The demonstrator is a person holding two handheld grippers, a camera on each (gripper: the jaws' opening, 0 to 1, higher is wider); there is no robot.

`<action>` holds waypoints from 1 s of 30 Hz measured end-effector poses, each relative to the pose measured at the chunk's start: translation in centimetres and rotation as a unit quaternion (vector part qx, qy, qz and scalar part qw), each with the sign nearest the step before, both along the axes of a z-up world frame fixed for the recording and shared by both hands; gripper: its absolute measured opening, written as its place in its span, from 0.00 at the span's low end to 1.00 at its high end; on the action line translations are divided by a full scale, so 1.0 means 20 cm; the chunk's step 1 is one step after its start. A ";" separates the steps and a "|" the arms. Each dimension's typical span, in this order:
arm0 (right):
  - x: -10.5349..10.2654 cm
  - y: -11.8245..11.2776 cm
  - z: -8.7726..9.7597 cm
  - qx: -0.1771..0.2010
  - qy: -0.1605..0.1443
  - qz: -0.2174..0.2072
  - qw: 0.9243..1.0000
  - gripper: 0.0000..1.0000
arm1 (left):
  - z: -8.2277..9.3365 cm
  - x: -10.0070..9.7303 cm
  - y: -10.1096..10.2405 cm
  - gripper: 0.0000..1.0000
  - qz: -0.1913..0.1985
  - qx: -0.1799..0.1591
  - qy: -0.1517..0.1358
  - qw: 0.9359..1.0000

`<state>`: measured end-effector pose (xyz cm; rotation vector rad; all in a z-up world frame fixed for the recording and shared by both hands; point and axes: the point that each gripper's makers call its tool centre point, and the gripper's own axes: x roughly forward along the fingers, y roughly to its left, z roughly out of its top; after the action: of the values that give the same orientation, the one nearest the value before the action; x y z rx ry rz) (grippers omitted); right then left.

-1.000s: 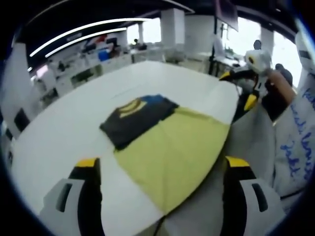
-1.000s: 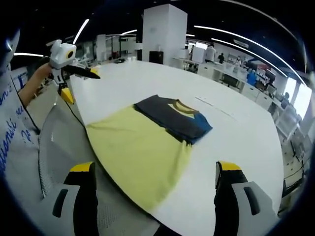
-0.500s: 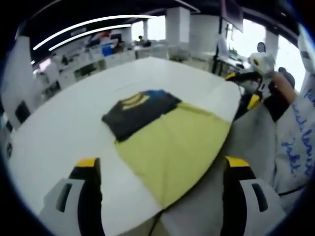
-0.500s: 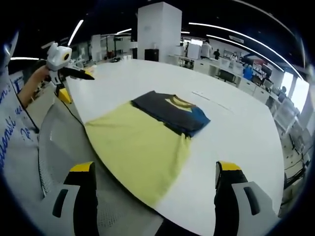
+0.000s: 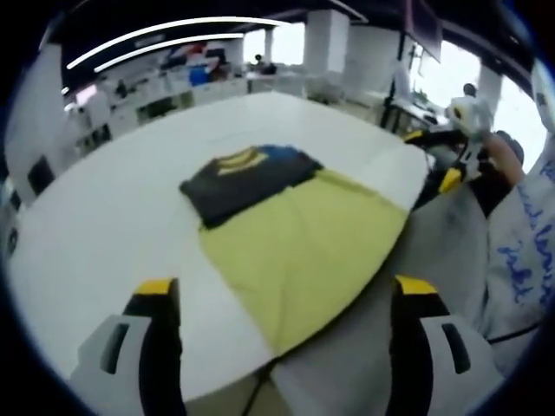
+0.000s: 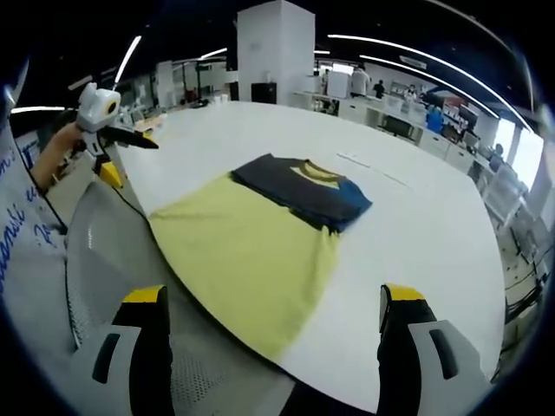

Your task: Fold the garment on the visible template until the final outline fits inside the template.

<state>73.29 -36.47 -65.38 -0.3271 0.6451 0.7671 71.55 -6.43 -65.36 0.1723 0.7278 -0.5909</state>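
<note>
the soft, limp dark folded garment point(image 6: 303, 192) on the yellow template sheet point(image 6: 247, 256) wants edge grips; both jaws released, empty.

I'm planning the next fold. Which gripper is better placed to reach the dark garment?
Left, narrowly. The left gripper points over the table edge level with the garment; the right gripper hangs off the table. Both are open, touching nothing.
</note>
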 end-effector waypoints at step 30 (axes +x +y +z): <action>-0.04 -0.04 -0.15 -0.030 0.036 -0.008 0.999 0.96 | -0.24 -0.11 0.08 0.78 0.010 0.025 0.084 0.996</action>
<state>72.56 -37.29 -68.33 -0.3504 0.7389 0.7474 69.39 -4.93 -70.25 0.1628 0.9066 -0.5735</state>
